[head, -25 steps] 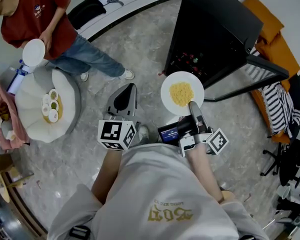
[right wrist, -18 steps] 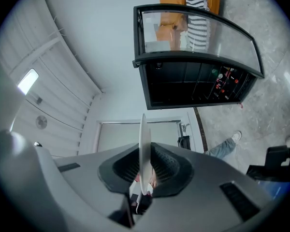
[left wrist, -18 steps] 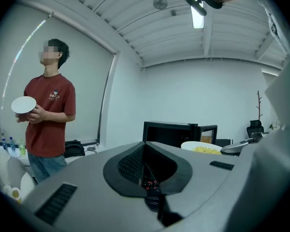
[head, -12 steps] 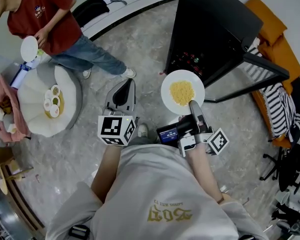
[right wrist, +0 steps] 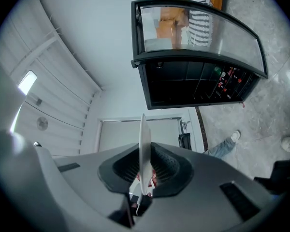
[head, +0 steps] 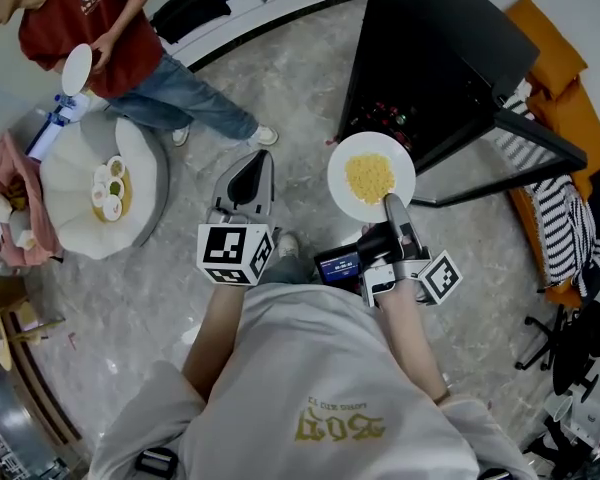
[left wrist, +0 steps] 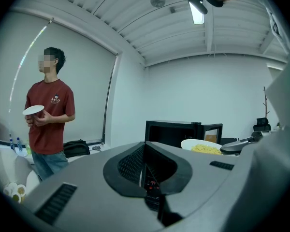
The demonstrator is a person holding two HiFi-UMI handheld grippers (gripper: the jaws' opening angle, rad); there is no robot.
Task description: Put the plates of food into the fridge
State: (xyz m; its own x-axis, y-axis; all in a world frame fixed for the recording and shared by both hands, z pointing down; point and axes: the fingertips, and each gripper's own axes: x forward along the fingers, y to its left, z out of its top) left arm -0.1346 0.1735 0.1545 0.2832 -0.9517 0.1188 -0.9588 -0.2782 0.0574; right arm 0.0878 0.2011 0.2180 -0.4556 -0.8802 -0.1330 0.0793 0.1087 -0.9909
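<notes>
A white plate [head: 371,176] of yellow food hangs in front of the black fridge [head: 430,58], whose glass door [head: 525,133] stands open to the right. My right gripper [head: 392,208] is shut on the plate's near rim. In the right gripper view the plate [right wrist: 144,144] shows edge-on between the jaws, with the fridge's dark shelves [right wrist: 198,86] ahead. My left gripper [head: 248,183] is held out left of the plate, shut and empty. In the left gripper view that gripper [left wrist: 145,151] points toward the fridge [left wrist: 179,132], with the plate [left wrist: 201,146] to its right.
A person in a red shirt [head: 90,18] stands at the upper left with a white plate [head: 76,68] in hand. Beside that person is a round white table [head: 70,228] with small bowls [head: 110,183]. Orange cushions and striped cloth [head: 560,218] lie right of the fridge.
The plate and my right gripper have edged slightly toward the fridge. The person in red has raised their plate and shifted a little. My left gripper has barely moved.
</notes>
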